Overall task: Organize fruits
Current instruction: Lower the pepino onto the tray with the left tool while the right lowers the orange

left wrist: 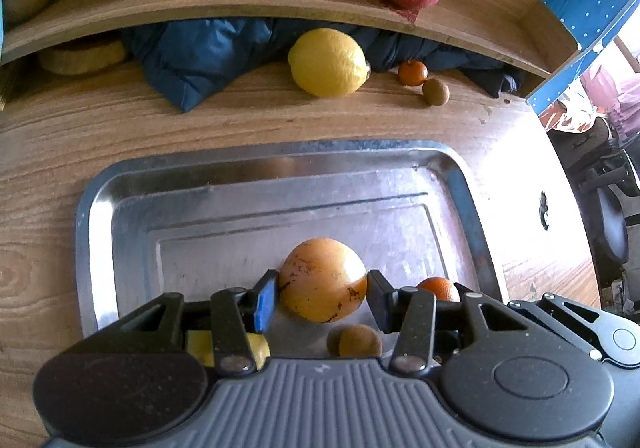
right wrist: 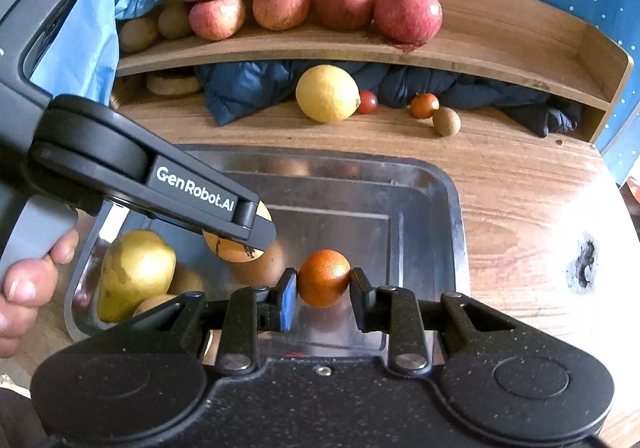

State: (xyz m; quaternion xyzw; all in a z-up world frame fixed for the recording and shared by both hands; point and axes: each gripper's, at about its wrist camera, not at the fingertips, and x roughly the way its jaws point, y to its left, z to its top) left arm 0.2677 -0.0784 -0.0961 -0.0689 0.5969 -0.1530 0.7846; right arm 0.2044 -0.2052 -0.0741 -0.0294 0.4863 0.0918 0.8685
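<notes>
Left wrist view: the left gripper (left wrist: 322, 296) clamps a large, smooth, speckled yellow-orange fruit (left wrist: 322, 278) over the shiny stamped-metal tray (left wrist: 96, 208), possibly just touching it. A matte yellow lemon (left wrist: 328, 62) waits on the wood-grain table (left wrist: 60, 136).

Right wrist view: the right gripper (right wrist: 324, 292) pinches a small pebbly orange tangerine (right wrist: 324, 278) above the tray; a waxy yellow pear (right wrist: 134, 272) already lies inside.

Home: wooden desk shelf (right wrist: 360, 48) holding apples (right wrist: 408, 14)
</notes>
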